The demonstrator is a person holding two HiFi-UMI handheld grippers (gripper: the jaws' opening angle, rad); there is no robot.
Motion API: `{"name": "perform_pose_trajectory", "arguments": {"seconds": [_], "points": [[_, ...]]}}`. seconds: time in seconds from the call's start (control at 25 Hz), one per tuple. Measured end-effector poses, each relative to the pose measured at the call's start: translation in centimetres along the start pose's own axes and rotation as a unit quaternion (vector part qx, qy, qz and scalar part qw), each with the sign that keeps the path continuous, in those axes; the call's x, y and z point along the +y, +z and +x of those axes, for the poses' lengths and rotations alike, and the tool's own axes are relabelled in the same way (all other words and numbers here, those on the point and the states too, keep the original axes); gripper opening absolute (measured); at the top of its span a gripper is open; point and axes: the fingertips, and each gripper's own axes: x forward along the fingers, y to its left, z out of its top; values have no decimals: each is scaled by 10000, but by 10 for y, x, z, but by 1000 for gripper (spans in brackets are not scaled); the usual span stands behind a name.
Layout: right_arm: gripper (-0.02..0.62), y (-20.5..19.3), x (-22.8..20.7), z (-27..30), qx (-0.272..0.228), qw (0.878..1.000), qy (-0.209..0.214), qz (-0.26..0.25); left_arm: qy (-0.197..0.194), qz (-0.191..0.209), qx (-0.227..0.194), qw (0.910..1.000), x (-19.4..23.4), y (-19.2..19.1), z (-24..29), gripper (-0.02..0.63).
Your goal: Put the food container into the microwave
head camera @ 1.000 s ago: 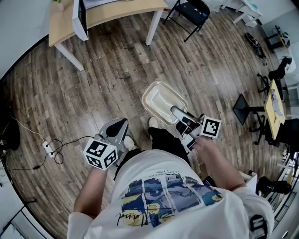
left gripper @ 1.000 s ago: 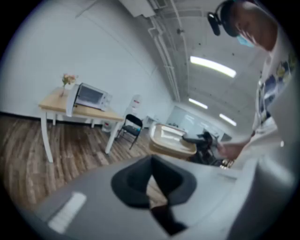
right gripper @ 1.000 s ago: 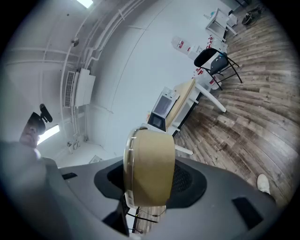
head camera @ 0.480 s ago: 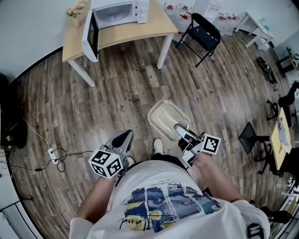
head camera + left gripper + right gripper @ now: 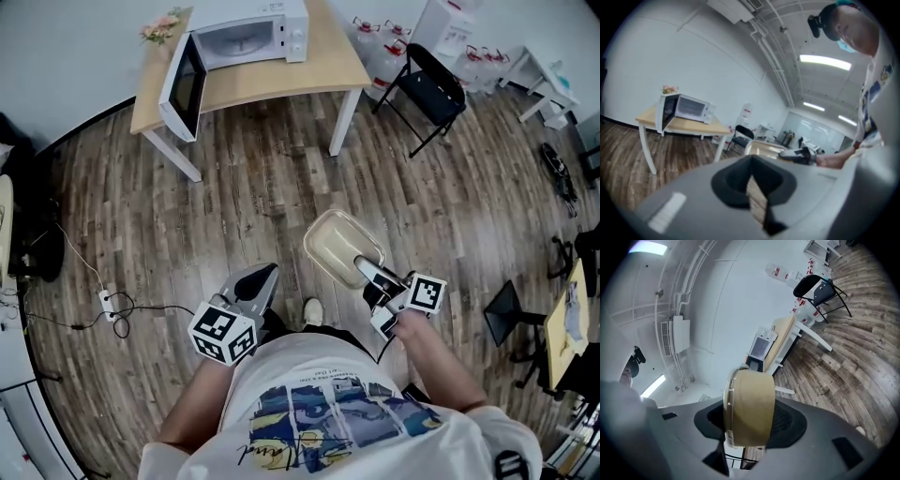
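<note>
A person carries a lidded, beige food container (image 5: 342,248) level above the wood-plank floor (image 5: 262,187) at centre frame in the head view. Its long axis runs from lower right to upper left, its far end pointing towards the table. The right gripper (image 5: 366,268) clamps the container's lower-right end between its jaws. The left gripper (image 5: 262,277), lower left of the container and apart from it, has its jaws together on nothing. At upper left a white microwave (image 5: 248,33) sits on a wooden table (image 5: 281,82), door (image 5: 183,86) swung open. A black folding chair (image 5: 427,94) stands right of the table; plank floor lies between container and table.
</note>
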Motion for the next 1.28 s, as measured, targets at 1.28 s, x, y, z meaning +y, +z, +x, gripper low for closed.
{"name": "perform_pose_trajectory", "arguments": {"seconds": [1.28], "points": [[193, 246, -66, 452, -715, 9910, -954, 615, -480, -48, -819, 9955, 322, 226, 38, 6]]}}
